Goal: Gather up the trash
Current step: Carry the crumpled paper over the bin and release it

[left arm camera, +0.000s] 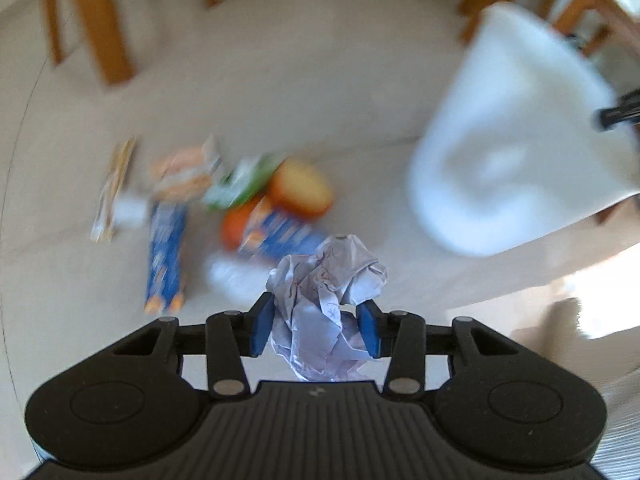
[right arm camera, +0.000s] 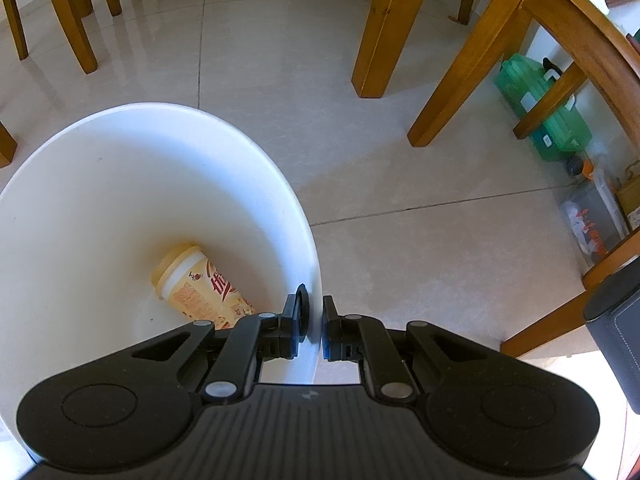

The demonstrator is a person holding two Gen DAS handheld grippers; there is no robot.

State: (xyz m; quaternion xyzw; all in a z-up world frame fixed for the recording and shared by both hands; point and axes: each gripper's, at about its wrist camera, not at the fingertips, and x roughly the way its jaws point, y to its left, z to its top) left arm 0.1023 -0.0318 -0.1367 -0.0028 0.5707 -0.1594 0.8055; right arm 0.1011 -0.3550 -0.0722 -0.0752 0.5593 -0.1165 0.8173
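My left gripper [left arm camera: 317,322] is shut on a crumpled ball of white paper [left arm camera: 326,300], held above the floor. Beyond it, blurred, lies a heap of trash [left arm camera: 240,204]: blue and orange wrappers, a green packet, an orange-yellow round thing and a pale flat packet. The white bin [left arm camera: 508,148] hangs tilted at the right of the left wrist view. My right gripper [right arm camera: 315,322] is shut on the rim of that white bin [right arm camera: 132,208], one finger inside and one outside. A beige cup with red lettering [right arm camera: 200,284] lies on its side at the bin's bottom.
Wooden chair and table legs [right arm camera: 380,28] stand around on the pale tiled floor [right arm camera: 400,184]. A green plastic container [right arm camera: 544,108] and other clutter sit under the table at the right. A dark grey object [right arm camera: 616,332] is at the right edge.
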